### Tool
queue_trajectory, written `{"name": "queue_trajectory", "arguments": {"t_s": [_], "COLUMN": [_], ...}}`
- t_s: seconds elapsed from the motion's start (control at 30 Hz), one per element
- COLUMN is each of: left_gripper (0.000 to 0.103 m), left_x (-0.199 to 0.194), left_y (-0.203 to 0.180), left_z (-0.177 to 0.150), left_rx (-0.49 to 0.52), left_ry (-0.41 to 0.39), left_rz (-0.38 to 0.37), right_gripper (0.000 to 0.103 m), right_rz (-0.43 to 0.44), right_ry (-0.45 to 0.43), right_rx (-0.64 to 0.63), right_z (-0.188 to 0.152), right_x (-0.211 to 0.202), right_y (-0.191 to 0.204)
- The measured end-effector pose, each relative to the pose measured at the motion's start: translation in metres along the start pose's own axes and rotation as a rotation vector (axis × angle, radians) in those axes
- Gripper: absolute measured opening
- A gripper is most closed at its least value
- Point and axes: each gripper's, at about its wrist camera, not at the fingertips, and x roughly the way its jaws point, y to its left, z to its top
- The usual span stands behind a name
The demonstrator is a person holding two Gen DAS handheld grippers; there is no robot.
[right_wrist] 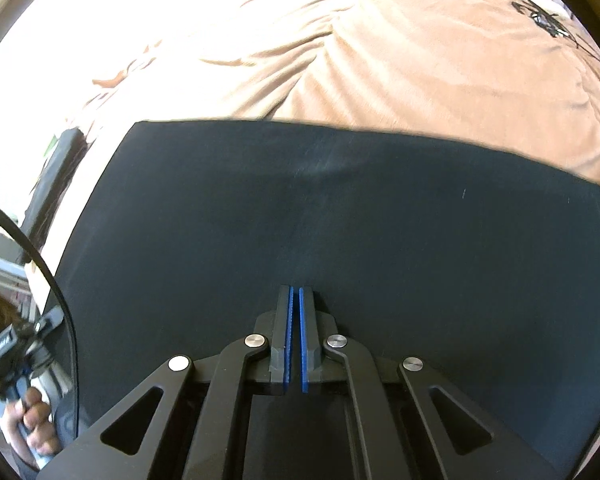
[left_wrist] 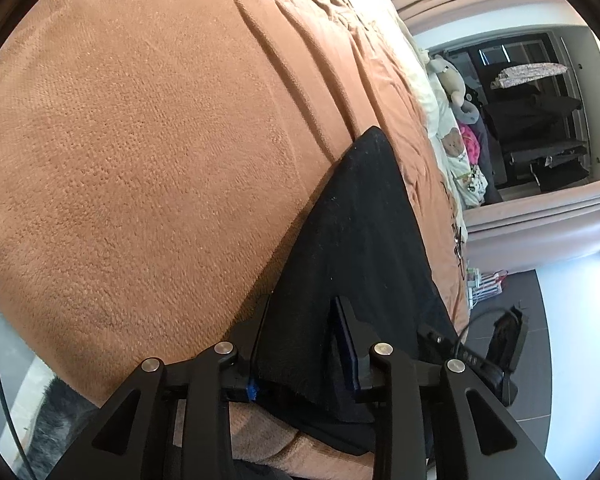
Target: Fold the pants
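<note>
So the pants (right_wrist: 300, 216) are laid out dark and flat on the brown blanket (left_wrist: 140, 140) covering the bed, with one straight folded edge seen at the far side in the right wrist view. In the left wrist view a pointed corner of the same black cloth runs away toward the far right of the bed.

The left gripper (left_wrist: 300, 344) is clamped on that cloth: the fabric is seen passing between the fingers, which are held apart only by its thickness. The right gripper (right_wrist: 296, 320) has its fingers drawn nearly together with a thin gap between the blue pads, and whether any cloth is actually pinched there can't be told, since the tips just sit over the dark surface.

For the step in hand, probably carrying a fold over, the grip on the left should be kept well in from the edge so nothing slips out, and both ends are best lifted level so the layers land edge on edge. The fuzzy blanket will likely drag on the cloth, so it should be lifted clear rather than slid. A smoothing pass afterward would be worth it.

As for containers, none are seen anywhere near; only a dark open wardrobe (left_wrist: 540, 128) with clothes on shelves is made out at the far right.
</note>
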Motion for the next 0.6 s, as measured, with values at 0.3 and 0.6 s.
{"name": "queue_trajectory", "arguments": {"t_s": [0.3, 0.6], "left_gripper": [0.032, 0.023], "left_x": [-0.002, -0.001], "left_y": [-0.001, -0.003], "left_z": [-0.001, -0.003], "left_rx": [0.008, 0.015], "left_ry": [-0.008, -0.015], "left_rz": [0.010, 0.010], "right_gripper": [0.000, 0.000], "right_rz": [-0.060, 0.016], "right_ry": [-0.037, -0.019], "right_rx": [0.034, 0.057], "right_z": [0.026, 0.004], "right_x": [0.013, -0.008], "right_y": [0.004, -0.010]}}
